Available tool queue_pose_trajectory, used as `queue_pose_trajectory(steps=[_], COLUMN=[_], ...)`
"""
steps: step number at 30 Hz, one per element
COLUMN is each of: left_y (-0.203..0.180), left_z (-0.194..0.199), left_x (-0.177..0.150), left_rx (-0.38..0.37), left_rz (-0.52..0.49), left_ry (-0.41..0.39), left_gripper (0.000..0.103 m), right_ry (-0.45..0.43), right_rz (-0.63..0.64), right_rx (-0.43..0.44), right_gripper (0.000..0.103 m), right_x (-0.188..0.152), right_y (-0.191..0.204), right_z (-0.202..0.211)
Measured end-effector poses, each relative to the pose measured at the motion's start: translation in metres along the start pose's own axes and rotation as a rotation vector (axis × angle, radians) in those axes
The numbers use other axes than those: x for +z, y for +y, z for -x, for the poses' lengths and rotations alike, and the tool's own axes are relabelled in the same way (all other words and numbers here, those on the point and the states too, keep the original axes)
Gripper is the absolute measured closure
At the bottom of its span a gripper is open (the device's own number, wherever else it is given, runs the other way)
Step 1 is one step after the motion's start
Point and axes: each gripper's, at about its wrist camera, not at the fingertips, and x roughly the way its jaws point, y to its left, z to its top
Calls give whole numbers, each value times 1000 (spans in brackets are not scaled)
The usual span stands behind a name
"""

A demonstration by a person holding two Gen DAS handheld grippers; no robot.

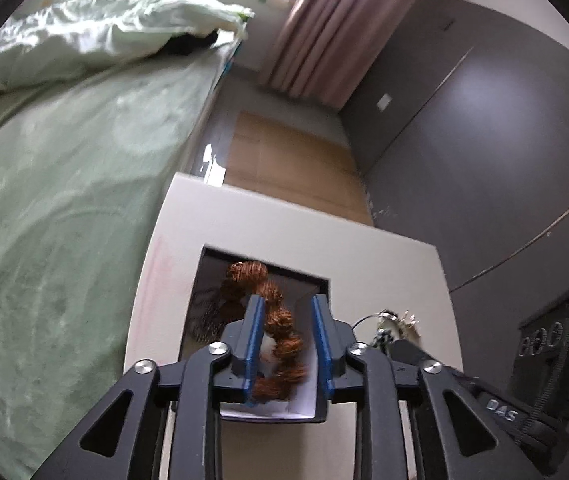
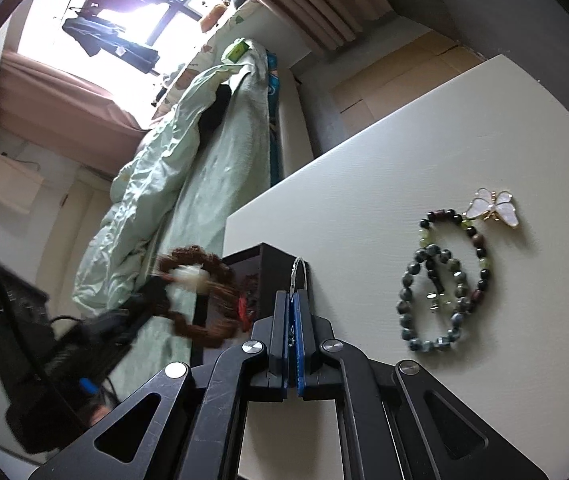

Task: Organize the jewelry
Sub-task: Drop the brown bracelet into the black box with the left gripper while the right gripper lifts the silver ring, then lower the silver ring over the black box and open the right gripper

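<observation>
In the left wrist view my left gripper [image 1: 287, 312] has its jaws apart, with a brown beaded bracelet [image 1: 274, 322] draped between the fingers over the dark open jewelry box [image 1: 316, 286] on the white table. The right wrist view shows the same bracelet [image 2: 200, 296] hanging from the left gripper beside the box [image 2: 272, 264]. My right gripper [image 2: 294, 300] is shut on a thin silver ring-like piece [image 2: 298, 270]. Two beaded bracelets [image 2: 444, 280] and a white butterfly brooch [image 2: 492, 206] lie on the table to its right.
The white table [image 2: 364, 168] stands beside a bed with green bedding [image 1: 64, 168]. Pink curtains [image 1: 336, 28] and a grey wall lie beyond, with a wooden floor [image 1: 284, 160] past the table's far edge.
</observation>
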Motion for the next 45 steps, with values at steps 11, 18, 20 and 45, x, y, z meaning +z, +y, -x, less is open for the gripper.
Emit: queue_pose_trajectory(steps=[11,18,20,45], left_y=[20,24,26,-33], left_z=[20,27,29,22], left_x=[4,5,5,-10], left_rx=[30,28,29,-31], left_rz=[65,71,71,-70], left_ry=[-88,-97,-104,-147], left_gripper=[36,35,35,10], right_ry=[-29,-38,-45,-111], right_rz=[60,99,106,126], right_rx=[114,171,191,21], right_gripper=[99,99,99,21], right_x=[-3,-5,-4,9], right_y=[29,46,49,17], right_z=[-4,-16,-21,37])
